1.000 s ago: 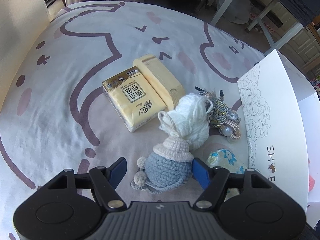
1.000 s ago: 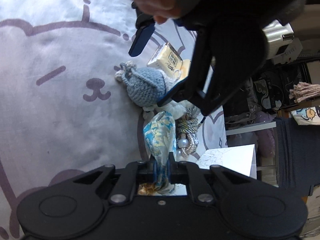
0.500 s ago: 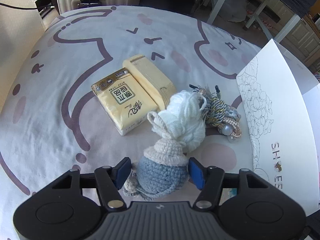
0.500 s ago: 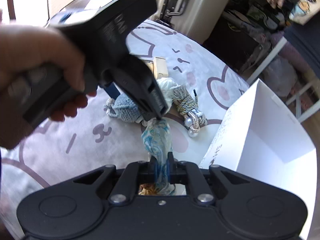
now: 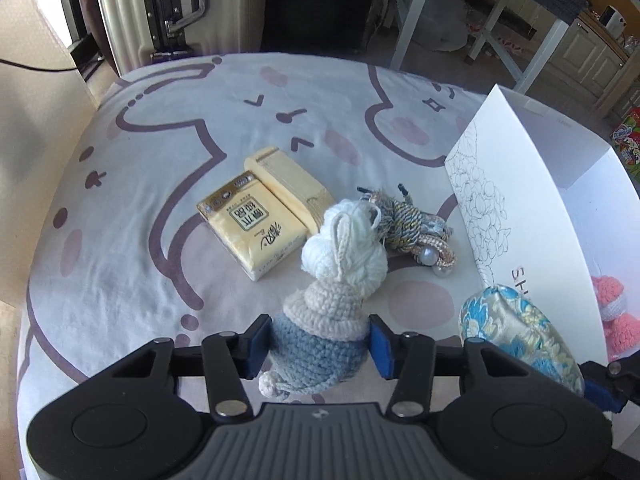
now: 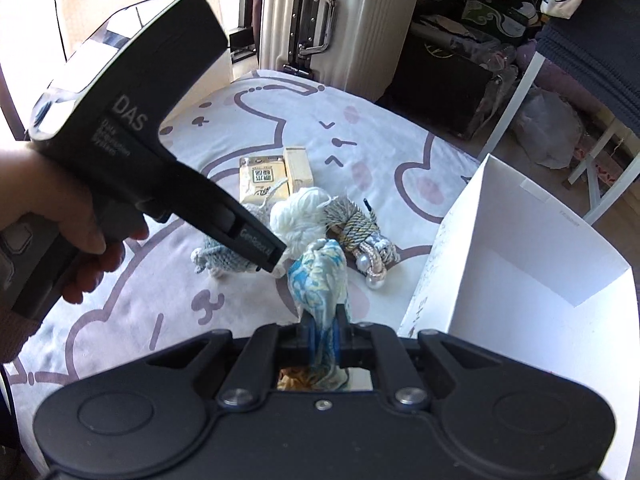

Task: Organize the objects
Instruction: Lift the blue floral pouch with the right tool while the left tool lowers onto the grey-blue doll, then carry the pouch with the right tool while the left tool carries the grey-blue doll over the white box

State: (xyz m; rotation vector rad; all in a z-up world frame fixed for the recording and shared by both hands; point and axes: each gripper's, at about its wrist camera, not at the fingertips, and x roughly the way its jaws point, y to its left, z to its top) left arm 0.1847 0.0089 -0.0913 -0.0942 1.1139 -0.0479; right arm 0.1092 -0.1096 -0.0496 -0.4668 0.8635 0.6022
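Note:
A blue and beige crochet doll (image 5: 324, 312) sits between the blue pads of my left gripper (image 5: 320, 340), whose jaws are closing and press on both of its sides. In the right wrist view a hand holds that gripper (image 6: 276, 264) low over the doll (image 6: 224, 256). My right gripper (image 6: 323, 320) is shut on the neck of a blue and gold brocade pouch (image 6: 320, 276), which hangs above the sheet beside the open white box (image 6: 540, 240). The left wrist view shows the pouch (image 5: 520, 332) at the right, in front of the box wall (image 5: 512, 200).
On the cartoon-print sheet (image 5: 160, 200) lie a yellow tissue pack (image 5: 252, 224), a white yarn ball (image 5: 352, 248) and a grey-gold cord bundle with pearls (image 5: 412, 224). A pink crochet piece (image 5: 612, 312) lies in the box. A suitcase (image 6: 320, 12) stands behind the bed.
My left gripper's pads closed in from either side onto the crochet doll and rose a little. My right gripper rolled upright and lifted the pouch toward the white box.

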